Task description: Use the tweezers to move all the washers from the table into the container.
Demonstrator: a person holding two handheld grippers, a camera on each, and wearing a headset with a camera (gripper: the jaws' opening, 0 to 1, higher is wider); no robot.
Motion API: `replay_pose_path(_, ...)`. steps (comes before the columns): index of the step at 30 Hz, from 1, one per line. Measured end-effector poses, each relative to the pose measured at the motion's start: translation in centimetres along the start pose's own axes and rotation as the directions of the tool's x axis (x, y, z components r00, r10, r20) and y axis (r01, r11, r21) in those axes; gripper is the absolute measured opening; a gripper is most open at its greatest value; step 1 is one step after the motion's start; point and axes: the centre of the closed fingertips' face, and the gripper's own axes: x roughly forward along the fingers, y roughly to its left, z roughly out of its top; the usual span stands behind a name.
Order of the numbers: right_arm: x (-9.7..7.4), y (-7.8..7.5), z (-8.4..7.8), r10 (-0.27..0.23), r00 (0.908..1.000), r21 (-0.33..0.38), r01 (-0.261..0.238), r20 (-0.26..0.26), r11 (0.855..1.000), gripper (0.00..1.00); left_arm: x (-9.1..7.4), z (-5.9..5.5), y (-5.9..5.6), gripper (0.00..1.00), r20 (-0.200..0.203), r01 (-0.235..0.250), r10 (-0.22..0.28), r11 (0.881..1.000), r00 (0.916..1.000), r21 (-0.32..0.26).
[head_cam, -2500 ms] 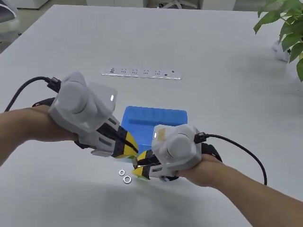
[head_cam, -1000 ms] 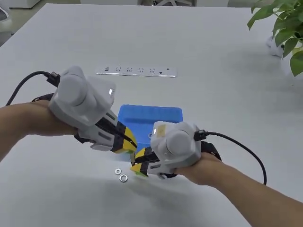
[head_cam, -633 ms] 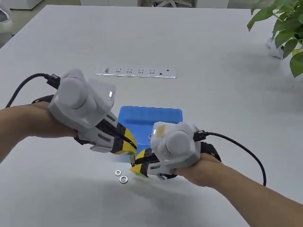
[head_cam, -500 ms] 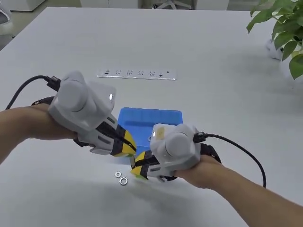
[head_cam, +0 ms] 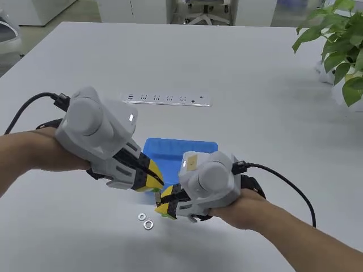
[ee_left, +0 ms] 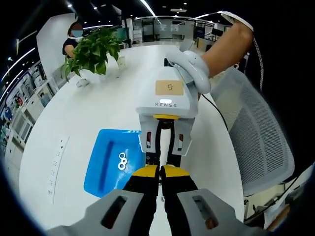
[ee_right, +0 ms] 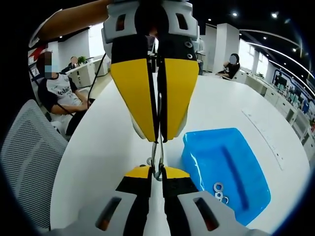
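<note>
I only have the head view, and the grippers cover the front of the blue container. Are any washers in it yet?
Observer: Yes. The left gripper view shows at least two washers lying close together inside the blue container.
Operator: And the tweezers? I can't make them out between the grippers.
Observer: In the right gripper view the tweezers run from between the yellow jaws of the left gripper down into the jaws of the right gripper. Both grippers look shut on them.
</note>
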Motion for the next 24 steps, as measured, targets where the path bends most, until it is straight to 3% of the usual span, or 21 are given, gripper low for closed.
replay_pose_path(24, -2.9, -0.9, 3.3, -0.028, 0.9995, -0.052, 0.027, -0.014, 0.998, 0.10, -3.1, 3.2, 0.4, 0.05, 0.016, -0.045, 0.044, 0.998, 0.9989, 0.040)
